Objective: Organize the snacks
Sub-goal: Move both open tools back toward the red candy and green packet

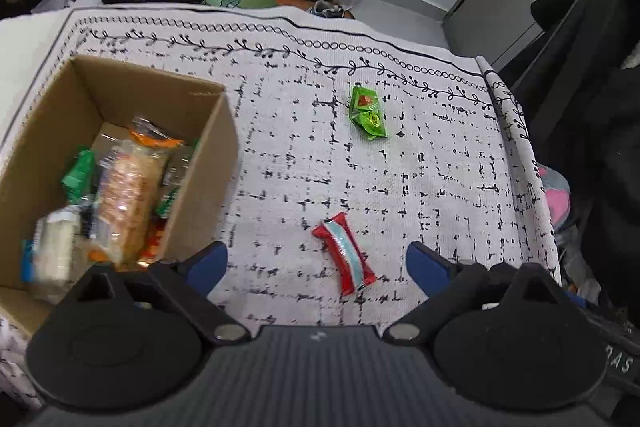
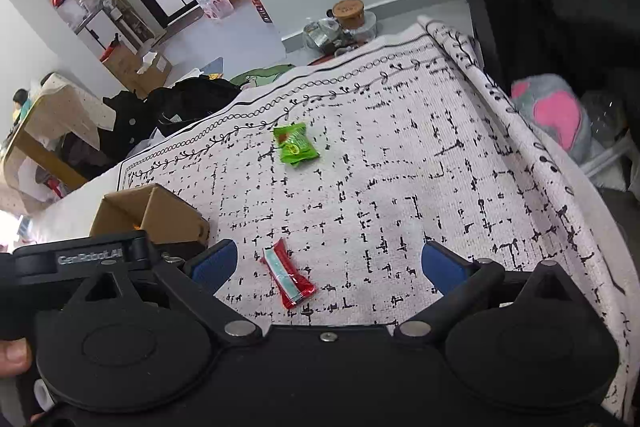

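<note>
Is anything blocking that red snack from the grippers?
Nothing visible. The red snack lies alone on the cloth, just ahead of the open left hand-held gripper and right hand-held gripper.

We found the snack bar nearest us on the cloth, snack packet behind it, box of snacks left.

Cardboard box: contents motion-blurred in left wrist view, labels unreadable; near wall hidden behind left tool. In right wrist view the box is half covered by the other tool's body. Green packet print too small to read. Table cloth cut by frame edges.
</note>
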A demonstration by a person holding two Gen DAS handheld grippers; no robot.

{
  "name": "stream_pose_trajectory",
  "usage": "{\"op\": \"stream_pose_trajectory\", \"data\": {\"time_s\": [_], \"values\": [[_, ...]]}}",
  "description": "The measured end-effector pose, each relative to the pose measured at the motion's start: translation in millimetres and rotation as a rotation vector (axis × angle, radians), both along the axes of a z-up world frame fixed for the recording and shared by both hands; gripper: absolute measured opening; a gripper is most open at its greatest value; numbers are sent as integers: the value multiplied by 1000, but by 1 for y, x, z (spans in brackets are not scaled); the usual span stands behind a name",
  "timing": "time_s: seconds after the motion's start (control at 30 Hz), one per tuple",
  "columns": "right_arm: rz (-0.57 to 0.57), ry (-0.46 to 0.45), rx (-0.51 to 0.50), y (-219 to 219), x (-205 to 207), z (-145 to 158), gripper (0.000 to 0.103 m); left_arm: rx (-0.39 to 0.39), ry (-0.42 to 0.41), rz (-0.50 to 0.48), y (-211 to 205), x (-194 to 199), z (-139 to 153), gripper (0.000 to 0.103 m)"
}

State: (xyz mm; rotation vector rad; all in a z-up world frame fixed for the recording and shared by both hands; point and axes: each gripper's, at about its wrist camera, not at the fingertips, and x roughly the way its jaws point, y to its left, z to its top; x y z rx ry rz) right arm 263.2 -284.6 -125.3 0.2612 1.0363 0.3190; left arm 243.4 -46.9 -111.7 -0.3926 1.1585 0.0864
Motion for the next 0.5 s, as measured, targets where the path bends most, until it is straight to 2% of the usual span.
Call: {"op": "stream_pose_trajectory", "data": {"time_s": [0.17, 0.33, 0.5], "values": [[1, 35, 32, -9, 11, -15, 94, -8, 33, 16, -13, 13, -20, 83], [-6, 71, 62, -17, 24, -30, 88, -21, 81, 36, -23, 24, -44, 68], [-13, 91, 85, -21, 35, -40, 85, -41, 124, 48, -32, 35, -66, 58]]}}
